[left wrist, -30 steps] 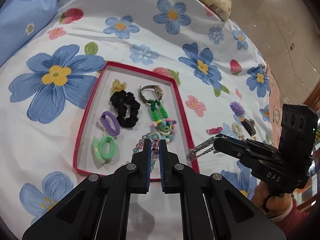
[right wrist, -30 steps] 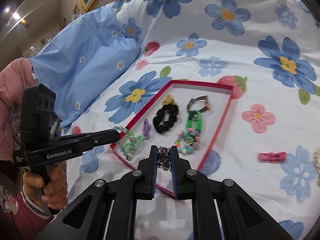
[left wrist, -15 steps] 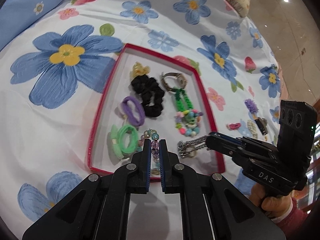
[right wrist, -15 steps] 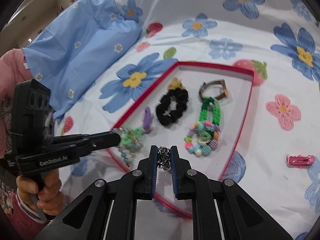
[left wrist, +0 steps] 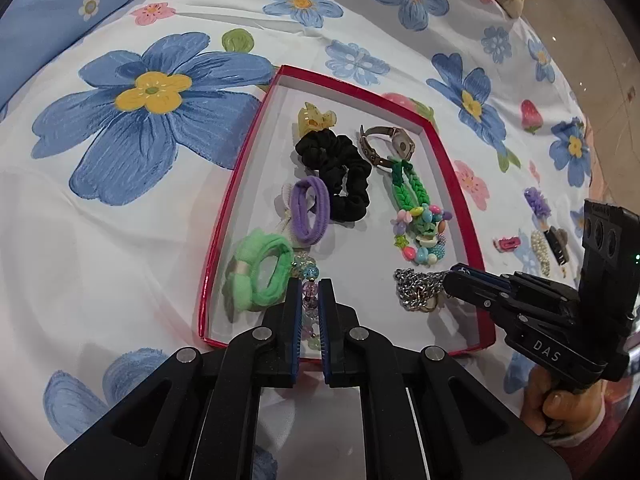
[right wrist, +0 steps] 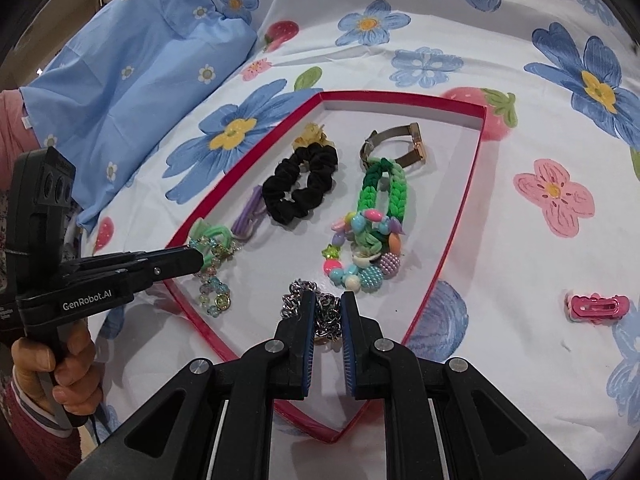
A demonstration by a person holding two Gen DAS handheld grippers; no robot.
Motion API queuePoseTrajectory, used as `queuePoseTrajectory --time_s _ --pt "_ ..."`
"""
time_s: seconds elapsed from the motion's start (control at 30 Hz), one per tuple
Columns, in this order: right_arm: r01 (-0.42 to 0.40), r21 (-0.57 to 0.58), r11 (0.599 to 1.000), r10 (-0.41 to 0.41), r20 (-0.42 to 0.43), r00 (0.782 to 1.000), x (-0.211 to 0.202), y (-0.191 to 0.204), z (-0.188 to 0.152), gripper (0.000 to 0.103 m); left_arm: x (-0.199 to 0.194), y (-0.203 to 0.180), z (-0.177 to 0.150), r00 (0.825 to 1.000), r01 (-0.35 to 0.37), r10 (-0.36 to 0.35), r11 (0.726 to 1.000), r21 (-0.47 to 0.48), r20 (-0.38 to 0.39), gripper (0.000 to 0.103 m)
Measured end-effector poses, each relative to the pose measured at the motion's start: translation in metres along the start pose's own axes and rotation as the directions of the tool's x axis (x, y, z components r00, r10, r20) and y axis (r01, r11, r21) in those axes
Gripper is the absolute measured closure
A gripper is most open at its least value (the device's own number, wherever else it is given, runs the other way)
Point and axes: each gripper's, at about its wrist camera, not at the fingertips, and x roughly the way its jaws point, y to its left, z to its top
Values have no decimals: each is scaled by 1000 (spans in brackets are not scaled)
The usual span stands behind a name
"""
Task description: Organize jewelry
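I am holding my left claw (left wrist: 310, 294) pinched on a bead bracelet (left wrist: 307, 280) of clear, pale beads, and the strand is trailing down onto the floor of the red-rimmed tray (left wrist: 236, 200) at about 7 o'clock of it. My right claw (right wrist: 326, 308) is clamping a silver chain (right wrist: 320, 312), which is bunching on the tray floor at about 6 o'clock in the right wrist view; in the left wrist view that same chain (left wrist: 418, 290) is lying at the tray's 5 o'clock corner, right at the tips of the right claw (left wrist: 456, 276).

The tray is sitting on a bed sheet (left wrist: 120, 240) printed with big blue flowers. Crowding the bead bracelet is a green hair tie (left wrist: 260, 276), touching it at 9 o'clock. Just past it at 12 o'clock a purple hair tie (left wrist: 310, 210) is lying against a black scrunchie (left wrist: 340, 176), with a yellow clip (left wrist: 314, 118) beyond that. On the chain's side a colourful bead string (right wrist: 360, 248) is sitting just beyond the chain at 12 o'clock, tangled with a green braided band (right wrist: 384, 188), and a watch (right wrist: 400, 144) is standing at the far end.

Outside the tray, a pink hair clip (right wrist: 596, 308) is lying on the sheet at 3 o'clock of the right claw. More small pieces are waiting at 3 o'clock in the left wrist view: a purple flower piece (left wrist: 538, 202) and a pearl strand (left wrist: 540, 246). A blue pillow (right wrist: 132, 64) is lying at 10 o'clock.
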Motion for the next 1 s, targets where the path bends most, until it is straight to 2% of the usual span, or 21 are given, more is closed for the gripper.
queuePoseTrajectory --time_s 0.37,0.53,0.67,0.77,0.83,1.0 --pt "-3 3 1000 3 -2 1000 0 -2 0 86 2 -6 1 1000 -22 22 1000 18 -6 96" --pt "-12 8 1000 12 2 1000 -2 -2 0 86 3 -10 0 1000 -27 27 999 23 -8 88" --pt "-19 7 1000 19 15 1000 -6 -2 0 86 2 -10 0 1000 -28 28 999 23 -9 86" --pt "-27 6 1000 27 29 999 -10 -1 1 85 2 -11 0 1000 -30 30 999 21 -8 77" --pt "-33 11 999 33 40 999 -13 -2 2 80 0 -12 -1 1000 -26 26 999 20 -5 71" --pt "-47 14 999 46 72 996 -23 -2 2 76 -5 -17 -2 999 -35 35 999 33 8 69"
